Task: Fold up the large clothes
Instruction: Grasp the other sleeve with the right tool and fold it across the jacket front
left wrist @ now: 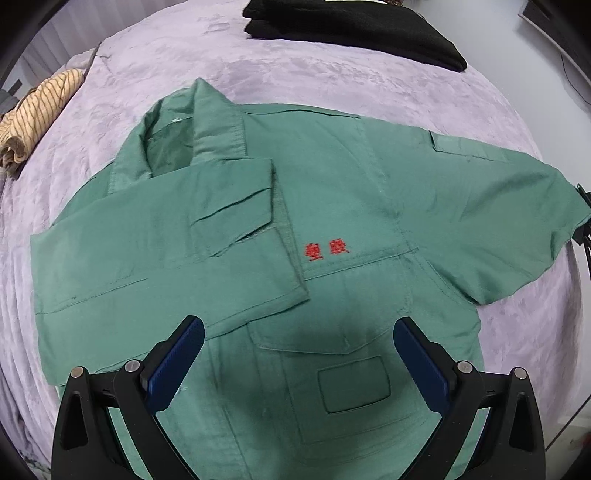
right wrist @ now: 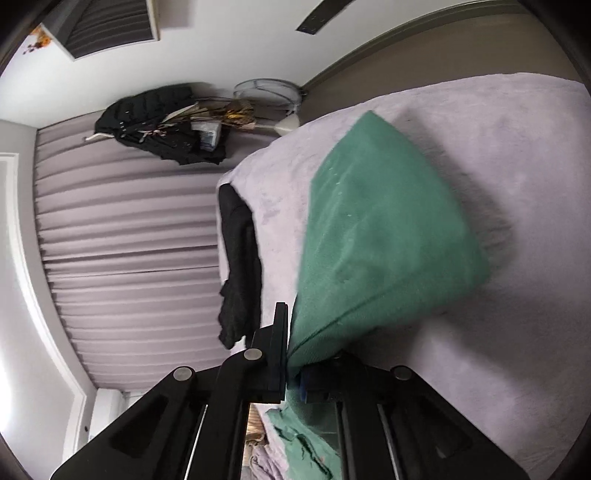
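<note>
Holding, right gripper (right wrist: 291,354): my fingers are pressed together on the sleeve end (right wrist: 384,236) of the green work jacket (left wrist: 332,229); the cloth rises from the pinch in a taut fan above the bedspread.
Left gripper (left wrist: 297,347): my fingers stand wide apart with nothing between them, hovering over the jacket's lower front; the blue pads (left wrist: 177,365) face each other across the chest pocket (left wrist: 351,384).
Jacket position: it lies front-up on the lilac bedspread (left wrist: 295,74), collar (left wrist: 199,122) toward the far-left side of the left wrist view.
Left-hand sleeve (left wrist: 166,254): folded in across the chest, cuff lying just beside the red embroidered characters (left wrist: 327,252).
Other sleeve: stretched outward to the right edge of the left wrist view, where a bit of black gripper (left wrist: 585,218) meets its end.
Fabric: mostly flat, with a few creases around the folded sleeve and pocket flap.
Nearby on the bed: a folded black garment (left wrist: 351,29) beyond the jacket, well apart from it; a striped beige cloth (left wrist: 37,118) bunched at the far left edge.
Right wrist view, background: pleated grey curtain (right wrist: 129,258), blurred.
</note>
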`<act>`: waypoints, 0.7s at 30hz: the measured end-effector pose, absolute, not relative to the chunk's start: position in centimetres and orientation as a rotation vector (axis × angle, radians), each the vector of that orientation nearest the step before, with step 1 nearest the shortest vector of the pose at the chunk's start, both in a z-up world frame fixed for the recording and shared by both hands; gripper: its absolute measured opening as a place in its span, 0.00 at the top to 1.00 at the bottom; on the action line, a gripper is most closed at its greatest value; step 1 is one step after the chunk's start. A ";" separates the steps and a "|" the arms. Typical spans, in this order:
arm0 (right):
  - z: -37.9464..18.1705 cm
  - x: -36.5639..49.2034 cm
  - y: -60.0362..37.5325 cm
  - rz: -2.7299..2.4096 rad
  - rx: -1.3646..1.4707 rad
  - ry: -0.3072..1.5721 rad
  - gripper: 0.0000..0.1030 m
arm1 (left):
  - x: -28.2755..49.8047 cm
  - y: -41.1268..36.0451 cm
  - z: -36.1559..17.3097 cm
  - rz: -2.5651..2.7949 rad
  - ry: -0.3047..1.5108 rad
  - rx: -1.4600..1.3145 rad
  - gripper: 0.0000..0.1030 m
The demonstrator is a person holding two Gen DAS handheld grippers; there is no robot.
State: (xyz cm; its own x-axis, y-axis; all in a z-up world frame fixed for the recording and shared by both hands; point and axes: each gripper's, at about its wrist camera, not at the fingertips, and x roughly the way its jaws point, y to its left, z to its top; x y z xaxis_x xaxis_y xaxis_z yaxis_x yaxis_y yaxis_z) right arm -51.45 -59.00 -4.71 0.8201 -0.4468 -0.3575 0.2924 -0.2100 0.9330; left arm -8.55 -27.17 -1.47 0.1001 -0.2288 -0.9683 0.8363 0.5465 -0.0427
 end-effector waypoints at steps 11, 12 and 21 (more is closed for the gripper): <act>4.0 -34.1 -55.1 -0.274 1.405 0.056 0.95 | -0.1 -20.1 0.5 -0.784 1.161 0.511 0.00; 4.7 -31.9 -54.4 -0.249 1.376 0.089 0.95 | 0.9 -19.3 0.7 -0.779 1.153 0.502 0.00; 1.5 -11.3 -43.4 -0.086 1.189 0.518 0.95 | 8.1 -12.8 0.5 -0.715 1.109 0.461 0.00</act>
